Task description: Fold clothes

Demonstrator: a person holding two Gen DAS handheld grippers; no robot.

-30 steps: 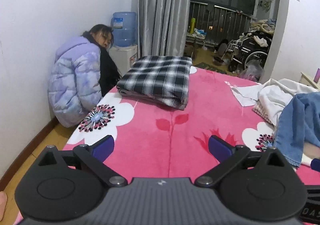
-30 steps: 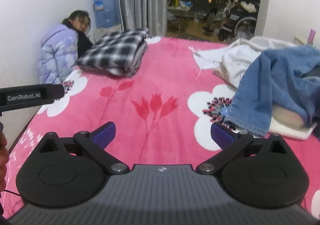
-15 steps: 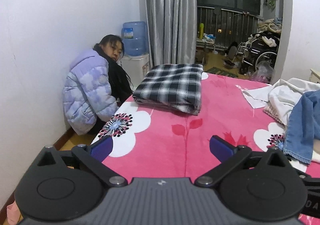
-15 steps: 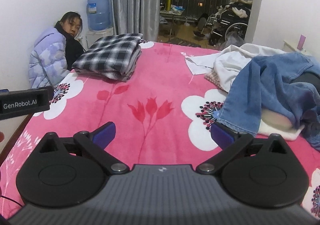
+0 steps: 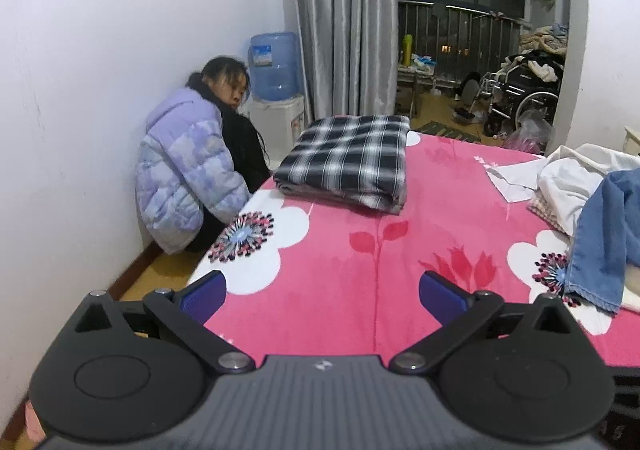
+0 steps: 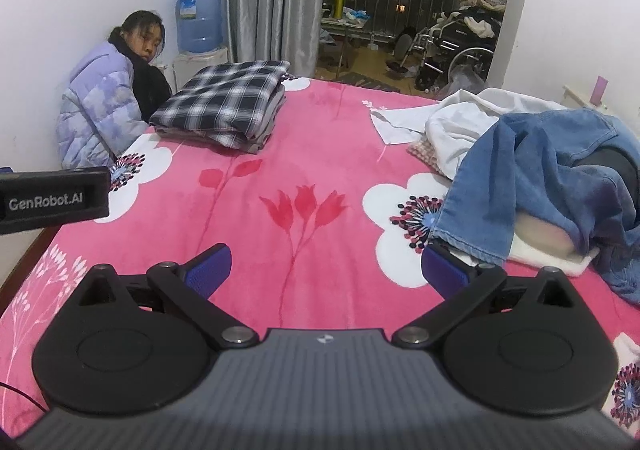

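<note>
A folded black-and-white plaid garment (image 5: 348, 161) (image 6: 226, 105) lies on top of a small stack at the far left of the pink flowered bed (image 5: 360, 270) (image 6: 248, 217). On the right, unfolded blue jeans (image 6: 532, 177) (image 5: 604, 234) drape over a heap of white clothes (image 6: 468, 121) (image 5: 568, 173). My left gripper (image 5: 322, 292) hangs open over the bed's near left edge, holding nothing. My right gripper (image 6: 326, 270) is open above the bed's middle, its right finger close to the jeans' hem. The left gripper's body (image 6: 54, 199) shows at the left of the right wrist view.
A person in a lilac puffer jacket (image 5: 188, 165) (image 6: 100, 105) crouches on the floor between the white wall and the bed's far left corner. Behind stand a water dispenser (image 5: 276, 97), grey curtains (image 5: 344, 21), and a wheelchair (image 6: 452, 45) on the balcony.
Both views have pulled back and risen a little from the bed, and the left view has swung slightly left. The clothes have not moved. Both grippers stay open.
</note>
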